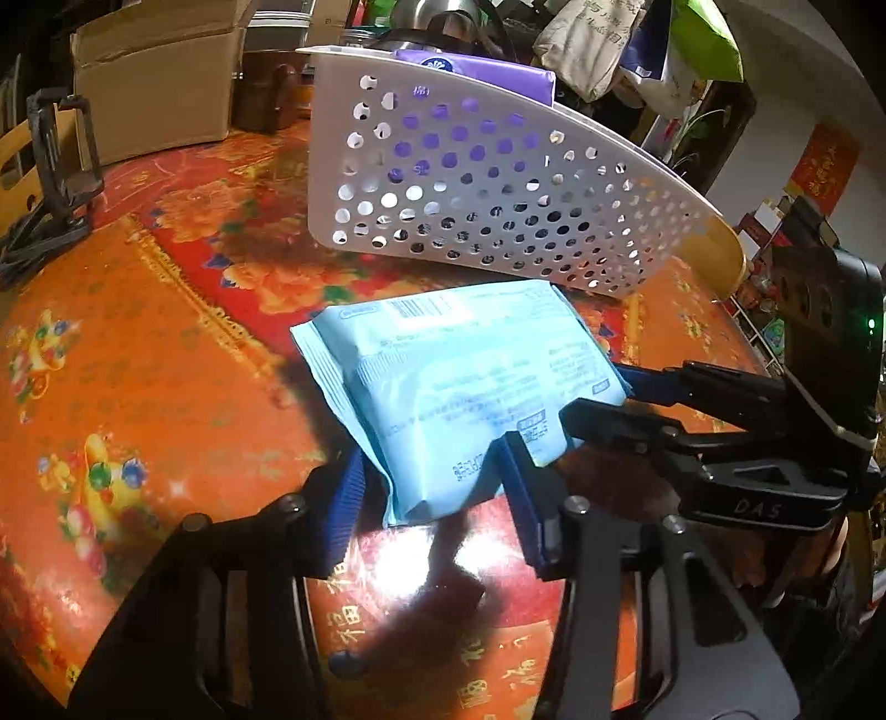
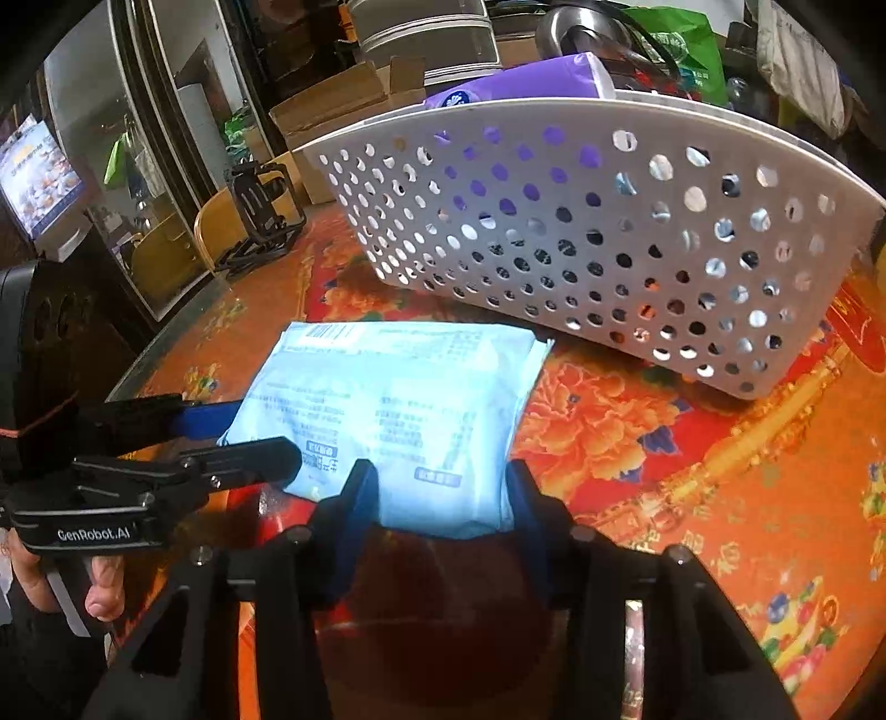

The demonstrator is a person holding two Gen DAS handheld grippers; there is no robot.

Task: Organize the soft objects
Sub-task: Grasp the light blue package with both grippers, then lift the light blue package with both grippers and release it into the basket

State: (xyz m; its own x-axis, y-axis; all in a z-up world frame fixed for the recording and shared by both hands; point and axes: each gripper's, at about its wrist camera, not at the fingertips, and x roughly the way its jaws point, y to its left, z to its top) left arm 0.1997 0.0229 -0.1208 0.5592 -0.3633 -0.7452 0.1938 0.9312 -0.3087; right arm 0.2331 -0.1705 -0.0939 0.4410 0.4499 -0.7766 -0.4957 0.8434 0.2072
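Observation:
A light blue soft pack of wipes (image 1: 459, 387) is held just above the red and orange table, in front of a white perforated basket (image 1: 498, 183). My left gripper (image 1: 437, 498) is shut on the pack's near end. My right gripper (image 2: 443, 498) is shut on the same pack (image 2: 398, 404) at its other side; it shows in the left wrist view (image 1: 609, 399) at the right. The left gripper shows in the right wrist view (image 2: 232, 437) at the left. A purple soft pack (image 2: 520, 83) stands inside the basket (image 2: 637, 232), at its left end.
A cardboard box (image 1: 155, 83) and a black stand (image 1: 61, 166) sit at the table's far left. Bags, a metal pot and clutter crowd behind the basket (image 1: 609, 50). A cabinet and a screen (image 2: 39, 177) stand to the left.

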